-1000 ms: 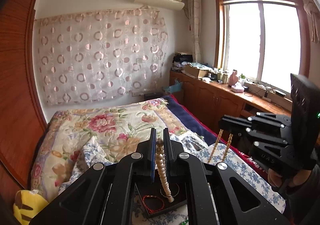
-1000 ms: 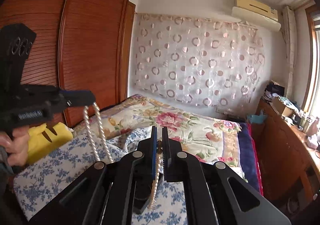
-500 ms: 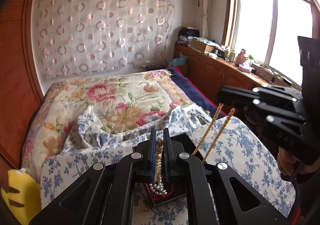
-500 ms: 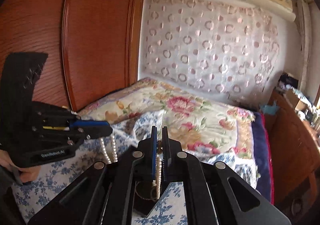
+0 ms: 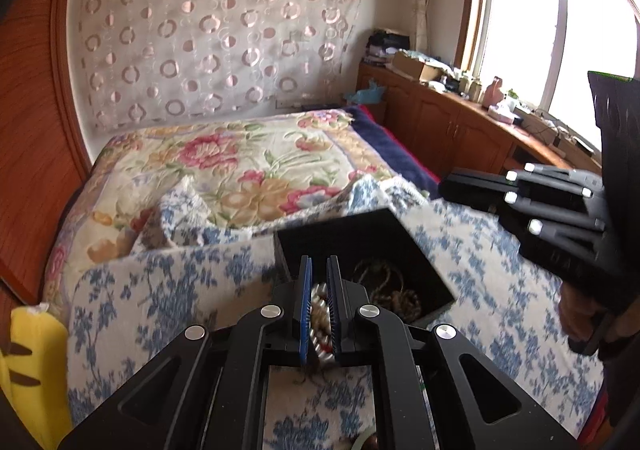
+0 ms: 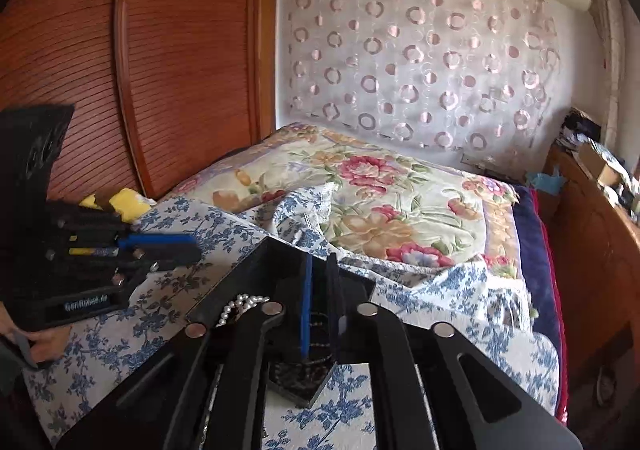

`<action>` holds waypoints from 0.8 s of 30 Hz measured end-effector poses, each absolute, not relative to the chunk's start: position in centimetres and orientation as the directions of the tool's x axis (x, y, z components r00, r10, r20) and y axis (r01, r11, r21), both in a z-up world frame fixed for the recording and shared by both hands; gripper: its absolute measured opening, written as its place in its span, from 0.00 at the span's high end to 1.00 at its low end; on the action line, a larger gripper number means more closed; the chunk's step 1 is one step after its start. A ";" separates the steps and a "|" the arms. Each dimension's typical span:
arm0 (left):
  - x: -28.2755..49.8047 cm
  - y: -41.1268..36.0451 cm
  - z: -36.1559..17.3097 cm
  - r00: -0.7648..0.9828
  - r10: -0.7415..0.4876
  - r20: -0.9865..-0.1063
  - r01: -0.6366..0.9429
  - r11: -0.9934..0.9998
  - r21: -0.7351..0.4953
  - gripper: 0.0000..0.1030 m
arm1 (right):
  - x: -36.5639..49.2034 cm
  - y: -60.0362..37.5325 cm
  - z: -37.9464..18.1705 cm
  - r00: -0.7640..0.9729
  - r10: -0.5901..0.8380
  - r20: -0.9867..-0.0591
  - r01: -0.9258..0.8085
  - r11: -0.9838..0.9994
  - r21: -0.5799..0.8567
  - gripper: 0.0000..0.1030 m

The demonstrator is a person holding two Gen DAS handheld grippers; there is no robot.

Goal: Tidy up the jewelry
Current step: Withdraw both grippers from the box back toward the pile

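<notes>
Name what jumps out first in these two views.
The left gripper up front, shut on a pearl necklace over a black tray on the blue-flowered cloth. Behind it, the big floral bedspread and the circle-patterned curtain covering the far wall.

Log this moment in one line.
left gripper shut on necklace | right gripper jaws just opened, necklace between | both over tray

Black tray [image 5: 404,246], white pearls [image 6: 240,304], blue-flowered white bedspread [image 5: 160,290]
</notes>
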State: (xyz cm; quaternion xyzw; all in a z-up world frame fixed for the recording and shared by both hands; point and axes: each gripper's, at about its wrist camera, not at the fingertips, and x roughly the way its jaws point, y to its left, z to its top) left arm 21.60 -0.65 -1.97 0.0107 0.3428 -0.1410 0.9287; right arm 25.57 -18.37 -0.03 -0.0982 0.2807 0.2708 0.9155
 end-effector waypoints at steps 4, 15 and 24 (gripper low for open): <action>19.4 -0.3 -2.7 0.727 -0.243 -0.642 0.267 0.962 -0.061 0.92 | 24.0 -18.8 -0.1 0.707 0.435 -0.558 -0.545 0.837 -0.038 0.88; 13.9 -0.5 -5.1 0.706 -0.245 -0.664 0.287 0.957 -0.049 0.75 | 17.1 -21.1 -2.4 0.673 0.457 -0.582 -0.551 0.834 0.018 0.88; 10.5 -1.5 -6.9 0.685 -0.254 -0.683 0.312 0.949 -0.039 0.46 | 13.0 -21.9 -6.0 0.634 0.456 -0.625 -0.559 0.828 0.036 0.77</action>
